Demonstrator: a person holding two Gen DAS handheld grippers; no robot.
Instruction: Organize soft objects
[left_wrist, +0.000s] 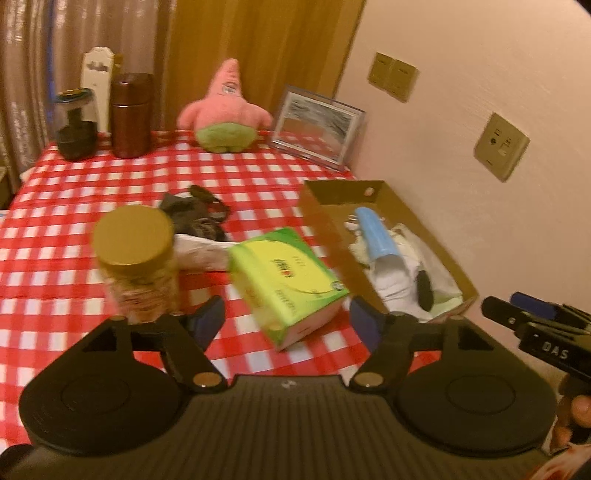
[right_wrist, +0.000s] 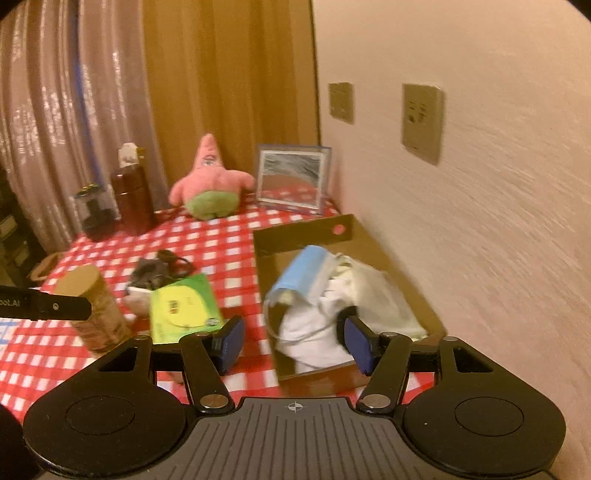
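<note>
A green tissue pack (left_wrist: 286, 284) lies tilted on the red-checked cloth (left_wrist: 110, 184), in line with the gap of my left gripper (left_wrist: 288, 323). That gripper is open and its pads do not touch the pack. A cardboard box (left_wrist: 325, 221) at the right holds a blue face mask (left_wrist: 376, 232) and white cloths (left_wrist: 399, 280). My right gripper (right_wrist: 294, 343) is open and empty in front of the box (right_wrist: 295, 240), near the white cloths (right_wrist: 314, 328) and mask (right_wrist: 306, 269). A dark fabric bundle (left_wrist: 195, 214) lies mid-table. A pink starfish plush (left_wrist: 223, 110) sits at the back.
A gold-lidded jar (left_wrist: 136, 258) stands close to my left finger. At the back are a brown canister (left_wrist: 131, 114), a dark glass jar (left_wrist: 75, 125) and a picture frame (left_wrist: 317, 125). The wall with switch plates (left_wrist: 500, 146) runs along the right.
</note>
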